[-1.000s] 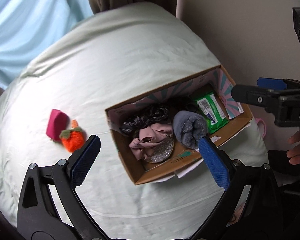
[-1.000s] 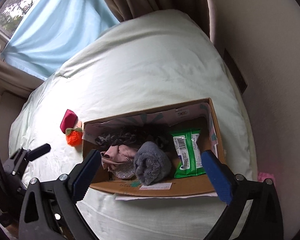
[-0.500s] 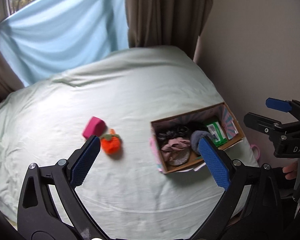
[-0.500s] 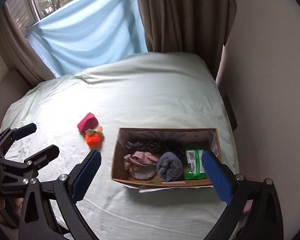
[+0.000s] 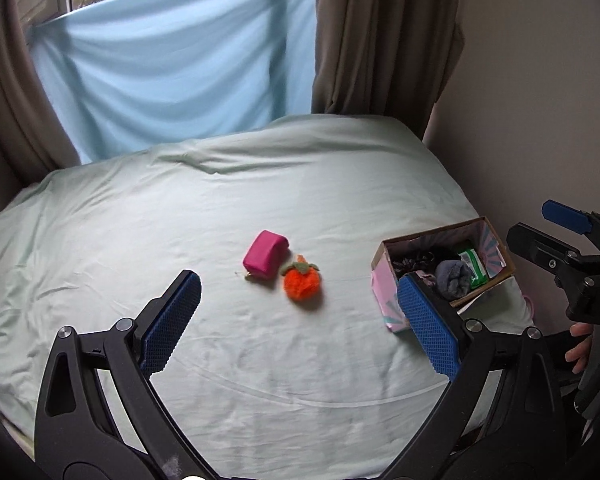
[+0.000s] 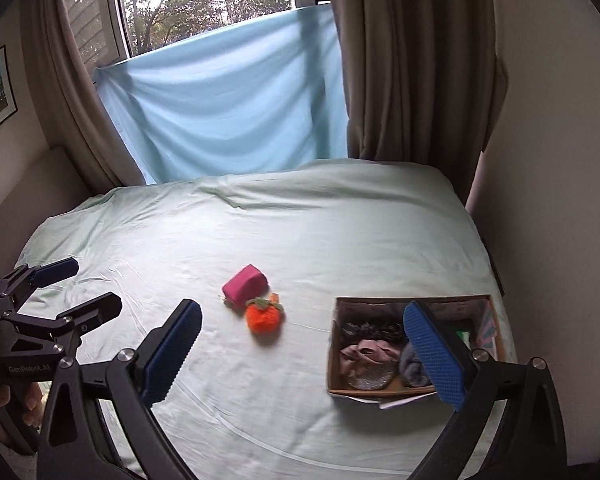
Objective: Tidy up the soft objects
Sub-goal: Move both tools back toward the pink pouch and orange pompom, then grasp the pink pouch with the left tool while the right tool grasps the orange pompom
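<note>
A: Left wrist view, going from left to right: left gripper (image 5: 298, 320) hovering over a pale green bedsheet (image 5: 140, 240), blue-padded fingers (image 5: 172, 316) spread wide and holding nothing. Lying between and beyond them, a pink pouch (image 5: 265, 254), with a fuzzy orange pumpkin toy (image 5: 301, 282) touching its right side.

B: And further right?

A: Sitting near the bed's right edge, an open cardboard box (image 5: 384, 284), partly hidden behind the right-hand finger. Showing inside: a rolled grey sock (image 5: 454, 278) and a green wipes packet (image 5: 475, 267), plus dark fabric too small to make out. At the far right, the right gripper (image 5: 548, 228) reaching in from the edge, fingers parted, empty.

B: Right wrist view?

A: Starting at the far left, the left gripper (image 6: 74, 286) again, spread and empty, above the sheet (image 6: 340, 232). Then the right gripper (image 6: 300, 350) in the foreground, fingers (image 6: 172, 352) wide apart, gripping nothing. Pouch (image 6: 244, 286) and pumpkin toy (image 6: 263, 316) lying together mid-bed, outside the box (image 6: 332, 360). Box resting to the right, holding crumpled pink fabric (image 6: 366, 354), something silvery (image 6: 370, 378) and the grey sock (image 6: 412, 366). Behind the bed, a light blue cloth (image 6: 228, 112) hanging over the window, brown curtains (image 6: 412, 60) beside it.
</note>
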{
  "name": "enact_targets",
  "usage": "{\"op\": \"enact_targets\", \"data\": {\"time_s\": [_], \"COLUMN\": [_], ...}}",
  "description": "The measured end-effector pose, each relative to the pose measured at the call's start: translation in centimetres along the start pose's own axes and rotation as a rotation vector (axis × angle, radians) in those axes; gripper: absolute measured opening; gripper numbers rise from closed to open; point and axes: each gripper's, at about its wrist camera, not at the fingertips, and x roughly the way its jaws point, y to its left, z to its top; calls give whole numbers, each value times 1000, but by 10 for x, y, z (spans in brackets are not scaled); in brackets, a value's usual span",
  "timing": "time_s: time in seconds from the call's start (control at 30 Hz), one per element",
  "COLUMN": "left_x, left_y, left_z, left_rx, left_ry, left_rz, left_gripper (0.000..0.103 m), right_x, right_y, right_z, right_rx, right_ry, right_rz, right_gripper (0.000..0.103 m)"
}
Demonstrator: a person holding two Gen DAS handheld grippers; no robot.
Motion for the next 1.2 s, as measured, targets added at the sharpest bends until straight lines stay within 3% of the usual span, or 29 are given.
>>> {"op": "enact_targets", "data": {"time_s": [0.27, 0.4, 0.57, 0.93, 1.1, 1.13, 1.2], "left_x": [50, 106, 191, 380, 431, 437, 448], "left_y": [69, 93, 113, 111, 95, 92, 87], "left_z": [-1, 3, 2, -14, -27, -30, -35], "left_rx": [41, 59, 82, 150, 203, 218, 234], "left_ry": [40, 86, 151, 295, 314, 313, 312], "left_rz": [-22, -55, -136, -279, -297, -293, -293], "left_gripper": [99, 99, 98, 98, 96, 96, 95], "right_x": [55, 103, 172, 315, 367, 376, 389], "right_y": [50, 66, 79, 73, 65, 63, 60], "right_z": [-11, -24, -50, -102, -115, -118, -122], "right_rx": [34, 72, 75, 122, 82, 81, 82], "right_ry": [-9, 58, 120, 185, 217, 228, 240], "right_rz": [-6, 12, -64, -99, -103, -101, -83], "right_gripper": [102, 102, 102, 102, 101, 100, 85]}}
